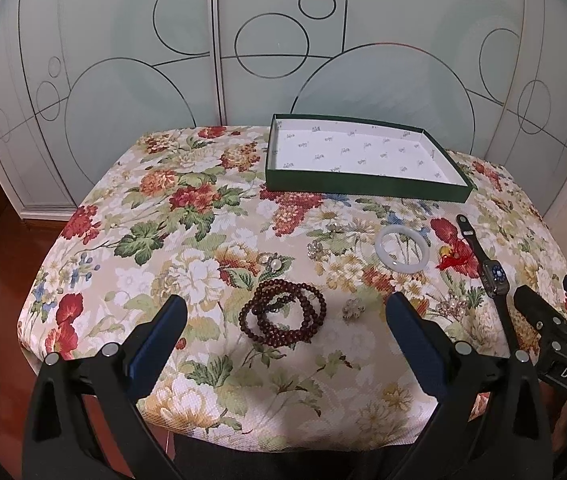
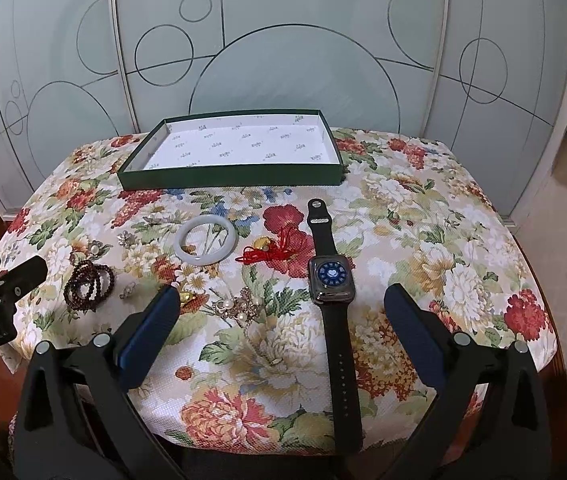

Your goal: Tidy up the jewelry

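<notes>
A green tray (image 1: 363, 189) (image 2: 227, 178) with a white lining stands empty at the back of the floral tabletop. A dark red bead bracelet (image 1: 283, 312) (image 2: 89, 286) lies just ahead of my open left gripper (image 1: 287, 316). A white jade bangle (image 1: 402, 247) (image 2: 205, 241), a red cord charm (image 1: 453, 258) (image 2: 271, 250), several small brooches (image 1: 353, 309) (image 2: 241, 306) and a black smartwatch (image 1: 493, 276) (image 2: 331, 280) lie around. My open right gripper (image 2: 283, 308) hovers over the watch and brooch.
The floral cloth (image 1: 187, 216) (image 2: 443, 240) covers a small table with rounded edges. Frosted sliding doors (image 1: 211, 40) (image 2: 283, 40) stand behind it. Each gripper shows at the side of the other's view.
</notes>
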A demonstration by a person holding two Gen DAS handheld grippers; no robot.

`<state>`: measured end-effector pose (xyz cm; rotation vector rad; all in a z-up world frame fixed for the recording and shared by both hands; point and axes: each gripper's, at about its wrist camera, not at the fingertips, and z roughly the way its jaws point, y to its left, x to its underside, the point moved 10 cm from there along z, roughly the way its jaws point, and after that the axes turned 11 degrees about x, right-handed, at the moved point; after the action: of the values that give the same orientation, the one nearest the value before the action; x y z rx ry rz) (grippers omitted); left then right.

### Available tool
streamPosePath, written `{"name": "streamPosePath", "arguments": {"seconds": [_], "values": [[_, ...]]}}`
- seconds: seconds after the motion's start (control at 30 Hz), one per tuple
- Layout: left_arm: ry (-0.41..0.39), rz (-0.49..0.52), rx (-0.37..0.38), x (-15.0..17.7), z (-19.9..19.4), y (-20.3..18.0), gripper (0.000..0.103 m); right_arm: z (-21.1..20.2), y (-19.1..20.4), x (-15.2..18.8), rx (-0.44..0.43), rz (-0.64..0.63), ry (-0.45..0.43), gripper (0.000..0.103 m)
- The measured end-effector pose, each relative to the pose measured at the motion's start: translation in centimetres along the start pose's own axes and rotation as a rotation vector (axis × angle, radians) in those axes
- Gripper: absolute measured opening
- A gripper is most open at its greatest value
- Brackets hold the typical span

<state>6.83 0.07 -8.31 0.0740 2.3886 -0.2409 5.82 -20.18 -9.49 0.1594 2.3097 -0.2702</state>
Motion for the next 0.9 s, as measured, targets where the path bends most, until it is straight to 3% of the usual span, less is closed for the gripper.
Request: {"name": "streamPosePath", "arguments": {"seconds": [0.9], "values": [[0.005,-0.005,-0.004,-0.02,0.15,0.37,0.099,0.2,-0.01,0.23,0.001,-0.002,0.005,0.101]]}}
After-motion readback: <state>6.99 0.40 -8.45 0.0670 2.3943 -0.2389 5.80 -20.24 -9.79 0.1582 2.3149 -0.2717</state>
